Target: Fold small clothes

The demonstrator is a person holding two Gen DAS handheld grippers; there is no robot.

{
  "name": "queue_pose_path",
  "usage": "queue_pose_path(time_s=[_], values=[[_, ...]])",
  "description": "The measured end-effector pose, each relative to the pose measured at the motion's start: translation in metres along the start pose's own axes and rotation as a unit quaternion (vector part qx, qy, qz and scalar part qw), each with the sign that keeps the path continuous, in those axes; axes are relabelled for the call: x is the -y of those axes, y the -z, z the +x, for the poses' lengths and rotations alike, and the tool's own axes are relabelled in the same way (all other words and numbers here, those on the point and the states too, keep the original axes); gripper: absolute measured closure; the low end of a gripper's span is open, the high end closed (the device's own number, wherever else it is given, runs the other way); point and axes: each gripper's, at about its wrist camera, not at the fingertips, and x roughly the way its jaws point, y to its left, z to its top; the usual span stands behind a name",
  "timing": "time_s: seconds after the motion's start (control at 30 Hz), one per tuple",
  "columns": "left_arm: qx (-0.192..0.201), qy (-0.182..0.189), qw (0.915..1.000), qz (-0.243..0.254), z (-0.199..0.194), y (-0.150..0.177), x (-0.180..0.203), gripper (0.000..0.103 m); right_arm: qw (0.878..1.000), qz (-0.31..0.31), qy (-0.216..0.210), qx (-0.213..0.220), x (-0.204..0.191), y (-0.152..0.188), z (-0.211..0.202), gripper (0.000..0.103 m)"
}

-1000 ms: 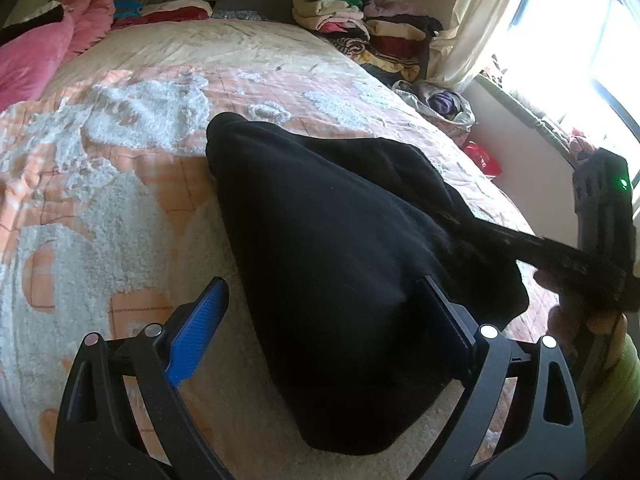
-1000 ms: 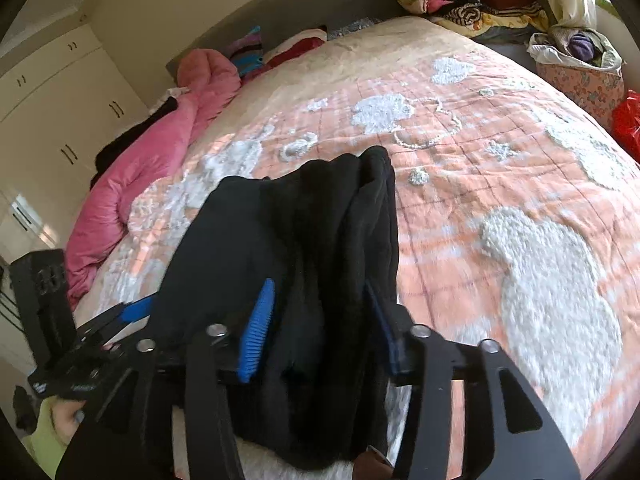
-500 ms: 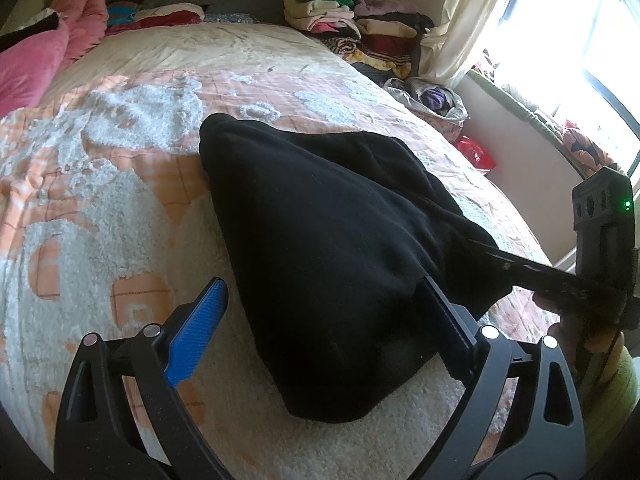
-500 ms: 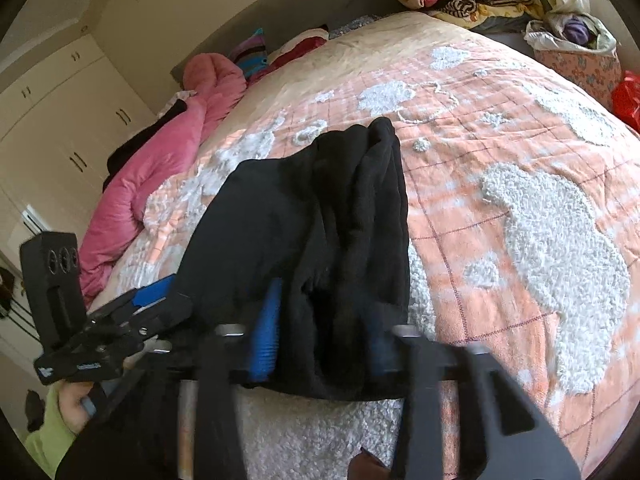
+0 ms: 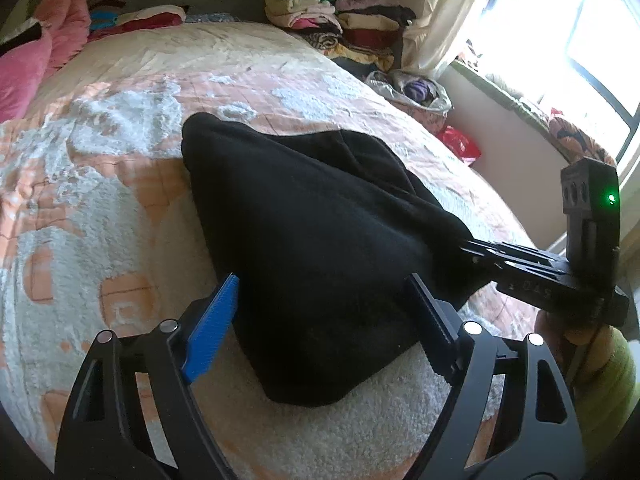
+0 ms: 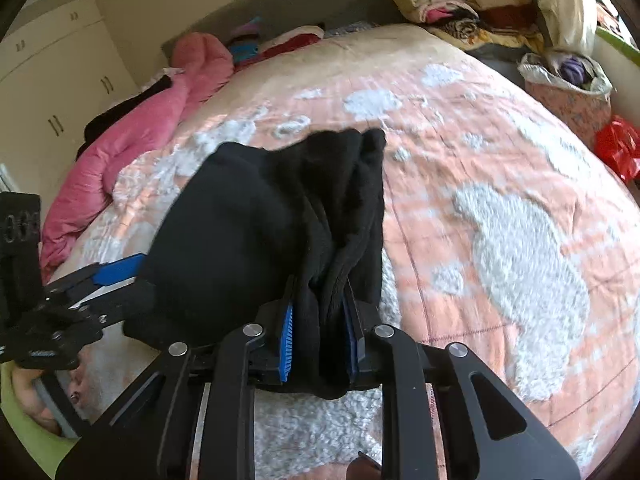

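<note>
Bed (image 5: 120, 208): peach-and-white quilt, your work surface.

Black garment (image 5: 312, 240): lies bunched mid-bed, its long axis running from the far left corner toward you.

Right tongs (image 6: 318, 332): just closed, clamped on the garment's gathered near-right edge.

Left tongs (image 5: 324, 312): jaws apart, narrowing slightly, straddling the near-left end, not pressing. Both hands sit at the near end; the fold likely carries it away toward the far corner.

One black garment (image 5: 320, 240), one bed (image 5: 80, 220), two tools (image 5: 320, 312) (image 6: 318, 320). One pink quilt (image 6: 132, 148). One red bag (image 6: 618, 148).
</note>
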Motion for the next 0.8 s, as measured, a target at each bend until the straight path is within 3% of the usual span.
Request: queue_pose_path(time_s=[0.13,0.8], values=[[-0.004,-0.017,0.9997,0.016,0.005,0.004,0.005,0.027,1.0,0.003,0.003,0.001,0.0,0.0,0.0,0.074],[-0.002,-0.003,1.0,0.0,-0.001,0.002,0.0,0.026,0.997,0.01,0.053,0.046,-0.002,0.0,-0.031,0.032]])
